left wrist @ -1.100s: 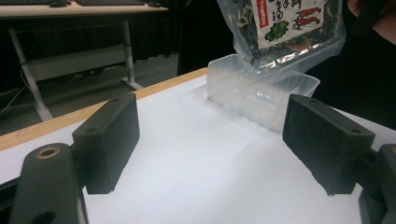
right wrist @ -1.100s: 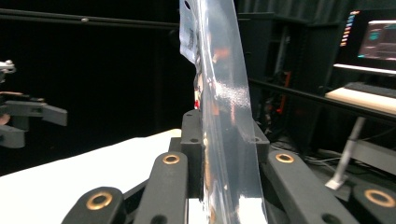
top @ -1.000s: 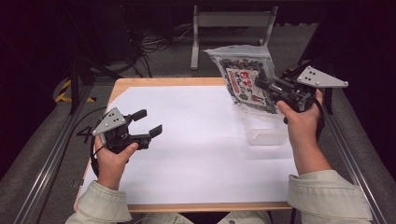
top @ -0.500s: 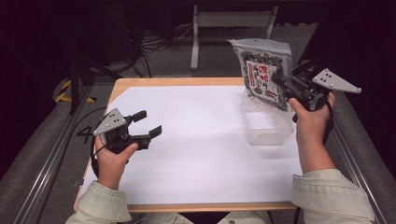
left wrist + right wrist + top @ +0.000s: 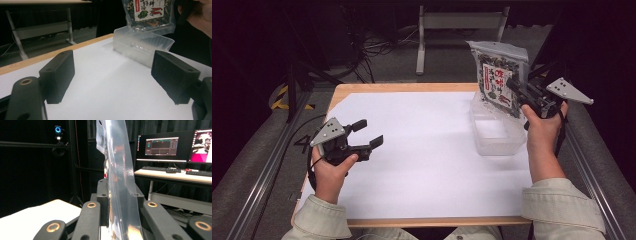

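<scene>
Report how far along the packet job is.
Done: the snack packet is clamped in the right claw and lifted upright above the clear plastic tray. In hand: holding it there. Left: probably setting it in or aside; the left claw waits open.

Light falls brightly from above onto the white table sheet (image 5: 422,150), while the surroundings sink into near-black. Shadows under the hands are soft. In the left gripper view the near jaws look slightly blurred. The clear bag edge (image 5: 120,182) shows pale glare, and the monitors (image 5: 161,146) behind it seem somewhat soft.
</scene>
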Available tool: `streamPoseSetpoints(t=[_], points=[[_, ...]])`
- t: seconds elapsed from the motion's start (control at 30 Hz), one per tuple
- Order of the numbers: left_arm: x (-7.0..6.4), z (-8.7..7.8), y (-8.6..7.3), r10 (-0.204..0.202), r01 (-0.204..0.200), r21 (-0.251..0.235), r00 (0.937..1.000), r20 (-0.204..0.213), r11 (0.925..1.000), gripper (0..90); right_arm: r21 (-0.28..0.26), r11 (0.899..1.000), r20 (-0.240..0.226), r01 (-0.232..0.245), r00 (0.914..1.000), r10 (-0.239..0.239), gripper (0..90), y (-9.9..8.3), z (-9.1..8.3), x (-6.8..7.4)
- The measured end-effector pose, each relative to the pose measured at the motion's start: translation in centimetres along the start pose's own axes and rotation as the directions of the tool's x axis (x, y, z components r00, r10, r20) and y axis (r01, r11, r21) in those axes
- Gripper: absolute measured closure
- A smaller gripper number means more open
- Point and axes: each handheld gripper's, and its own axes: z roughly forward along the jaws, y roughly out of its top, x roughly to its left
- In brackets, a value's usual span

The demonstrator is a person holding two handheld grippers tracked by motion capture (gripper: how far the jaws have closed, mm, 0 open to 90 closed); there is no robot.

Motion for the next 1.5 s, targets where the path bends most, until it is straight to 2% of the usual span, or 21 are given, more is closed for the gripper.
streamPoseSetpoints(t=[0.33, 0.57, 0.97, 1.17, 1.23, 1.5], points=[[0.1, -0.6, -0.4, -0.007, 0.007, 0.003, 0.9998, -0.017, 1.0, 19.9, 0.0, 1.0, -0.008, -0.017, 0.9998, 0.017, 75.9, -1.5, 1.0, -0.9], [0.1, -1.2, -0.6, -0.009, 0.009, 0.001, 0.9994, -0.033, 1.0, 19.8, -0.006, 0.999, -0.029, -0.037, 0.9989, 0.037, 75.9, -2.3, 1.6, -1.4], [0.2, -1.1, -0.7, -0.009, 0.009, 0.001, 0.9995, -0.03, 1.0, 19.9, 0.012, 0.997, -0.046, -0.076, 0.996, 0.077, 75.8, -4.5, 2.5, -2.5], [0.2, -0.8, -0.7, -0.01, 0.01, 0.007, 0.9997, -0.021, 0.9999, 20.3, 0.0, 0.996, -0.057, -0.09, 0.9943, 0.09, 75.6, -5.4, 2.3, -3.2], [0.1, -0.8, -0.6, -0.008, 0.008, 0.008, 0.9998, -0.018, 0.9999, 20.3, 0.005, 0.997, -0.065, -0.079, 0.9947, 0.08, 75.4, -5.5, 2.2, -3.2], [-0.1, -0.6, -0.5, -0.007, 0.007, 0.008, 0.9999, -0.011, 0.9999, 20.3, 0.044, 0.995, -0.05, -0.09, 0.9945, 0.092, 75.1, -5.7, 1.2, -3.2]])
